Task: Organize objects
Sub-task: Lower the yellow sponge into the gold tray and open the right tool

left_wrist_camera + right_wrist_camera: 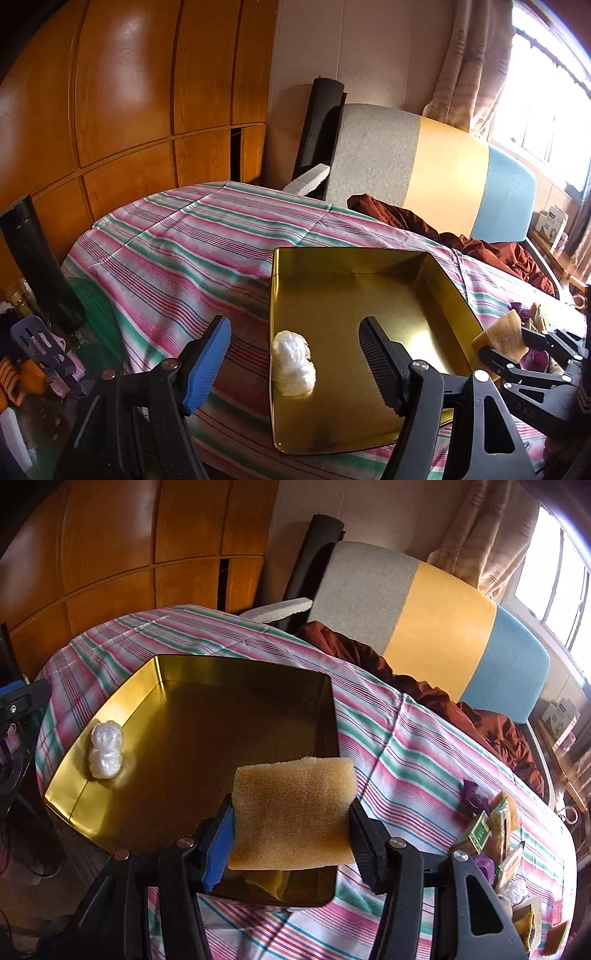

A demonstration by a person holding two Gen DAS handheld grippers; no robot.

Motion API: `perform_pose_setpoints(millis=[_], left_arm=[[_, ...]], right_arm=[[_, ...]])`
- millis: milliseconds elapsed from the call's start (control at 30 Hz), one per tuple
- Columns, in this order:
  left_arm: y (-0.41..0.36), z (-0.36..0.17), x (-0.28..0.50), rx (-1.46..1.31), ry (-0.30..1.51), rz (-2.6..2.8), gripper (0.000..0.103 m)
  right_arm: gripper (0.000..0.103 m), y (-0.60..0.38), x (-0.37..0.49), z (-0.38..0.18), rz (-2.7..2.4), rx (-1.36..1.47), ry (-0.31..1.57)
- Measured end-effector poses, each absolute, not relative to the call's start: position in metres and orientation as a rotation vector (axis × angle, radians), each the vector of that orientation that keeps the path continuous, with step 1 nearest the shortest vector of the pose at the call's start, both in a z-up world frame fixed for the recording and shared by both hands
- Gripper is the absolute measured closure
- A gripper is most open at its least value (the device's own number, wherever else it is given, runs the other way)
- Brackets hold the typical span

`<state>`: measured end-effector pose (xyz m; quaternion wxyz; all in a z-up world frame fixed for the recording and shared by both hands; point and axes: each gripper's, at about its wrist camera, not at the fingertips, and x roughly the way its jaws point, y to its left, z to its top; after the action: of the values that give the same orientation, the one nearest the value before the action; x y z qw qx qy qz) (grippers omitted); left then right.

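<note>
Clamping the yellow sponge by its two side edges, the right tongs carry it flat over the near right corner of the gold tin tray, which sits on the striped bedspread. Held edge to edge like that, the sponge stays level and clear of the tray's wall, so my guess is that it is meant to go down inside. From the left wrist view the same sponge shows at the tray's right rim, pinched in the other tool, just beside the tray and not touching its floor.

The left tongs stand apart with nothing between the pads; the crumpled white plastic wad lies on the tray floor beneath the gap, against the left wall (it looks set down, not gripped). That wad sits well apart from the sponge, toward the opposite side of the tray.

More small packets and wrappers wait in a heap on the bedspread to the right of the right tongs, near the bed's edge, probably next to be sorted.
</note>
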<state>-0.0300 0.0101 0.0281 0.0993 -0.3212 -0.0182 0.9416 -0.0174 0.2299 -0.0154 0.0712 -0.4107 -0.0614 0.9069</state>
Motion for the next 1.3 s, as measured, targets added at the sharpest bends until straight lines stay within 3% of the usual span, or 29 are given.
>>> perform_pose_setpoints(millis=[733, 800, 867, 1300], left_arm=[[-0.052, 0.008, -0.034, -1.027, -0.205, 2.843, 0.030], [-0.052, 0.007, -0.034, -1.032, -0.208, 2.840, 0.030], [-0.052, 0.007, -0.034, -1.034, -0.208, 2.834, 0.030], [-0.010, 0.012, -0.023, -1.024, -0.120, 2.732, 0.024]], right_arm=[[0.042, 0.155, -0.059, -0.035, 2.808, -1.306, -0.312], [0.036, 0.155, -0.060, -0.037, 2.861, -1.329, -0.259], [0.014, 0.157, -0.059, -0.039, 2.874, -1.365, -0.199], [0.005, 0.231, -0.010, -0.013, 2.792, -1.216, -0.083]])
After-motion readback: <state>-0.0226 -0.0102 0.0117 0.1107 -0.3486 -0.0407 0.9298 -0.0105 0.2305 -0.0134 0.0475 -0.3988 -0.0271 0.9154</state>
